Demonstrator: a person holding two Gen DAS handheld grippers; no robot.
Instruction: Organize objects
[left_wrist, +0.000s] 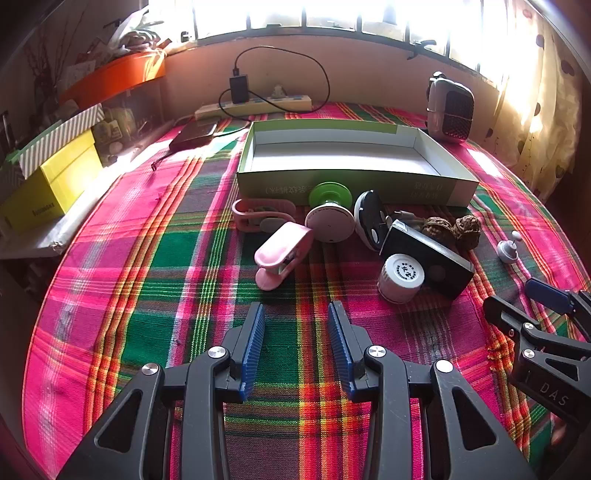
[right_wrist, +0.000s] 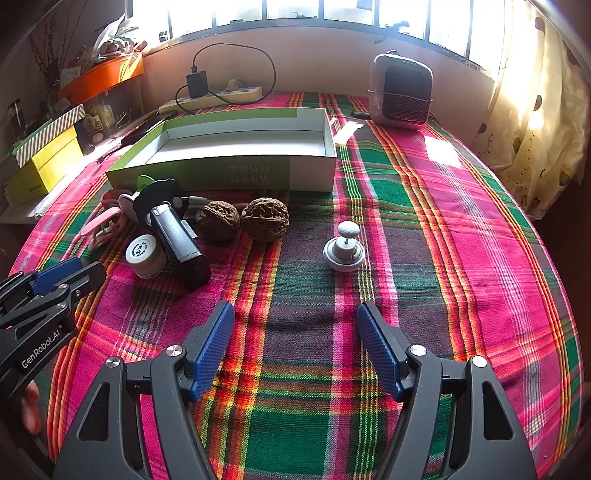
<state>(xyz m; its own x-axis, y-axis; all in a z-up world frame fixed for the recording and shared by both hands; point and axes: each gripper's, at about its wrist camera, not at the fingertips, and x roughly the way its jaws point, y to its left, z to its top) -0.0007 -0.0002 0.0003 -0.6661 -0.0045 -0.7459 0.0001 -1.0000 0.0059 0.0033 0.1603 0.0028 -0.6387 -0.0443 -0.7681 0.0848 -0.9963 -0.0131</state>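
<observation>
Both our tongs hang open and empty above the plaid cloth.

Our left tongs (left_wrist: 296, 314) stand parted with nothing between the blue pads, tilted down at the tabletop (left_wrist: 147, 258); our right tongs (right_wrist: 295, 317) gape wider, also bare. Ahead of the left pair lie a pink clip (left_wrist: 282, 254), a white jar (left_wrist: 400, 277) touching a black box (left_wrist: 432, 258), and a round white disc (left_wrist: 330, 221). Ahead of the right pair sits a small grey knob (right_wrist: 344, 251), apart from the two walnuts (right_wrist: 242, 219). Beyond them all rests the open green tray (left_wrist: 354, 184), its white inside bare.
</observation>
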